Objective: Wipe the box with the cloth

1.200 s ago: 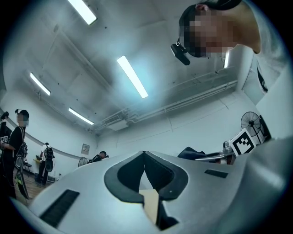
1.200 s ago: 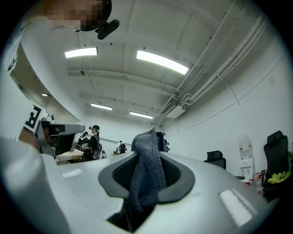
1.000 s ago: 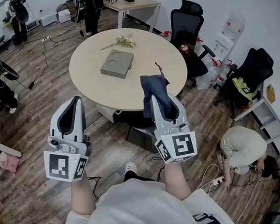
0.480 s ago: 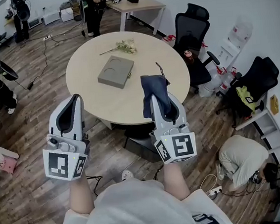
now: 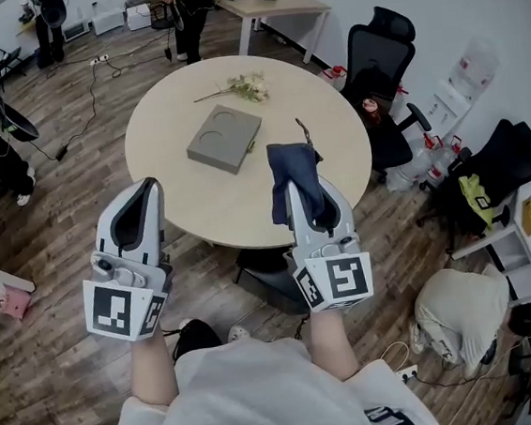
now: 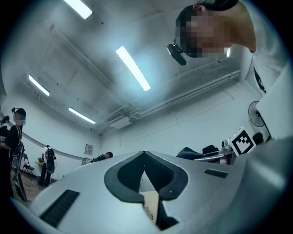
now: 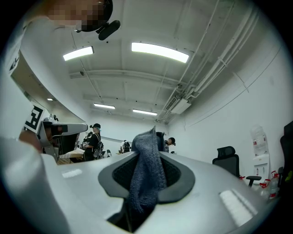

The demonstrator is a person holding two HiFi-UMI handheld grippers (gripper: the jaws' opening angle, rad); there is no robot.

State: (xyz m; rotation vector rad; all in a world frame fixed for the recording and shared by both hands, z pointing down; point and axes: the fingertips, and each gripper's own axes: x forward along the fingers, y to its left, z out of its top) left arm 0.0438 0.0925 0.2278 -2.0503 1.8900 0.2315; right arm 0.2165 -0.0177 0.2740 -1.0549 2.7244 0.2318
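Observation:
A flat grey box lies near the middle of the round wooden table. My right gripper is held upright over the table's near edge, shut on a dark blue cloth that sticks up from its jaws. The right gripper view shows the cloth pinched between the jaws of the right gripper. My left gripper is at the left, above the floor beside the table, well short of the box. The left gripper has its jaws together and holds nothing.
A sprig of flowers lies at the table's far side, and a small dark item to the box's right. Black office chairs stand at the right. A person crouches on the floor at lower right. Cables run across the floor.
The head view has shifted a little and the table sits slightly further right in it; a dark shoe now shows below. Both grippers keep the same pose and the cloth stays held.

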